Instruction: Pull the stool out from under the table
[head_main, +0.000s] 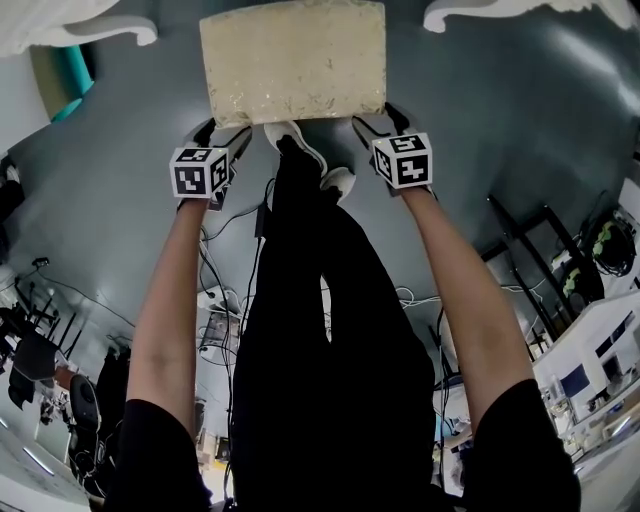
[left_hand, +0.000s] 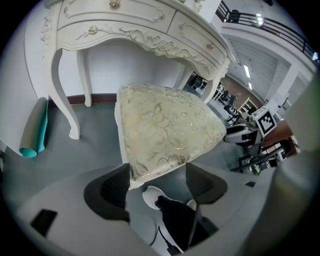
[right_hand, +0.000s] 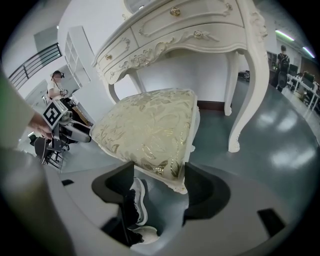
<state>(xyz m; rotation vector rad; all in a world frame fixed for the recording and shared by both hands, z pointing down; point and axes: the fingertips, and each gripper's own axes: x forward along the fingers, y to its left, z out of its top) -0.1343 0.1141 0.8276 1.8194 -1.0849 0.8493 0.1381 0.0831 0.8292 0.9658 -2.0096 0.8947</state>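
Note:
The stool (head_main: 292, 60) has a cream cushion with a gold leaf pattern and a white frame. It stands on the grey floor in front of the white carved table (left_hand: 125, 25), whose edges show at the top of the head view. My left gripper (head_main: 222, 133) is at the stool's near left corner. In the left gripper view the stool (left_hand: 165, 130) has that corner between the jaws of the left gripper (left_hand: 157, 182), with a gap on the right side. My right gripper (head_main: 378, 120) is at the near right corner. The stool (right_hand: 150, 130) fills the space between the wide jaws of the right gripper (right_hand: 159, 182).
The table's curved legs (right_hand: 245, 115) stand behind and beside the stool. A teal roll (left_hand: 35, 135) leans by the wall at the left. The person's white shoes (head_main: 300, 145) are just under the stool's near edge. Cables and office clutter lie behind the person.

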